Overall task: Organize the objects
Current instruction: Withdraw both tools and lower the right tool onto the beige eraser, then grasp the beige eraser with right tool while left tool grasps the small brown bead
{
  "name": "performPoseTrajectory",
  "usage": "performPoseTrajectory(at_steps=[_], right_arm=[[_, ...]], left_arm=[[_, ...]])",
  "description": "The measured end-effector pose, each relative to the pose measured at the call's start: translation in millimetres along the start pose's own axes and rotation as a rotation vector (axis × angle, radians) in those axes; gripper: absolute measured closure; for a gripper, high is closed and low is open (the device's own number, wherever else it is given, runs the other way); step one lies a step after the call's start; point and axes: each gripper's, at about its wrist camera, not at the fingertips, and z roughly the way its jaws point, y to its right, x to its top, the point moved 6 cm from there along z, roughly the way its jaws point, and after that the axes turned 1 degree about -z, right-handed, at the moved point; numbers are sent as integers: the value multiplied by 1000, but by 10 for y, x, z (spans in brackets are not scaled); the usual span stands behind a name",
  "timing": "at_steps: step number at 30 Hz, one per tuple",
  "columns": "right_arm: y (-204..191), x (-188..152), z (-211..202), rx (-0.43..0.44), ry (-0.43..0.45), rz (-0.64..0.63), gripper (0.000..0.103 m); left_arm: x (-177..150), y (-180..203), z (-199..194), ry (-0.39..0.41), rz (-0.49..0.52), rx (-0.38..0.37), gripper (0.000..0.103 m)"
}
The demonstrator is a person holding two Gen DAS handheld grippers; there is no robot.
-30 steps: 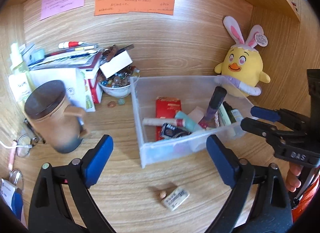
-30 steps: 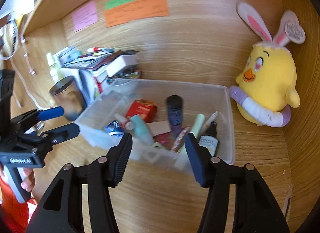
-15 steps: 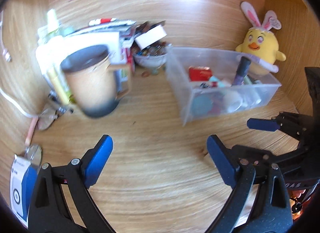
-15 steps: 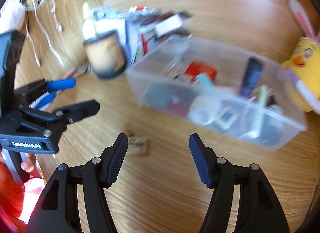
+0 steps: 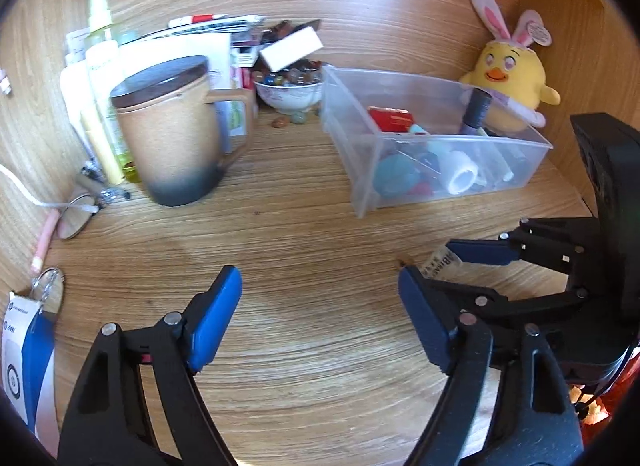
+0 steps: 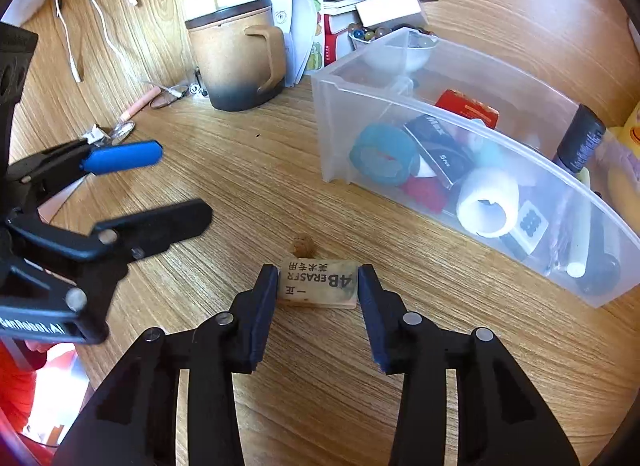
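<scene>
A beige eraser [image 6: 318, 284] printed "4B ERASER" lies flat on the wooden desk, with a small brown pebble [image 6: 303, 246] just behind it. My right gripper [image 6: 316, 286] straddles the eraser lengthwise; its jaws are closing and the pads meet both short ends. In the left wrist view the eraser [image 5: 442, 264] shows between the right gripper's fingers [image 5: 480, 252]. My left gripper [image 5: 316, 282] hovers over bare desk to the left; its jaws are closing slightly, still wide with nothing between them. A clear plastic bin [image 6: 332, 105] of small items stands behind and to the right.
A tan lidded mug [image 5: 176, 133] stands at the back left beside bottles [image 5: 100, 65], stacked papers and a bowl of coloured stones [image 5: 288, 93]. A yellow bunny-eared plush [image 5: 508, 77] sits behind the bin. Glasses [image 5: 76, 217] and a cable lie at the left edge.
Both grippers have come down toward the desk. The right one moved over the eraser and narrowed its jaws onto it. The left one's jaws narrowed a little.
</scene>
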Motion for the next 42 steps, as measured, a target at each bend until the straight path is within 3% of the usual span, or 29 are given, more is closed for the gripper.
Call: performPoseTrajectory(at_steps=[5,16,25,36,39,40,42], right_arm=[[173,-25,-169,-34,45,46,66],[648,-134,-520,-66,107,165,65],[768,-191,-588,-70,126,187,65],[869,-200,-710,-74,161,207,65],[904,-202,-733,-78,165,213,65],[912,-204,-737,-78,164,213,65],[923,-212,-743,-80,163,213,65]], left_arm=[[11,246,93,-17,50,-29,27],[18,534,418,-110,68,-57,51],[31,556,476,-119,62,-55,89],[174,583,366,-64,57,-61,94],[166,573,341,-80,55,-87,94],[151,567,331,-85,54,-90,91],[102,574,315,-93,67,-82,78]])
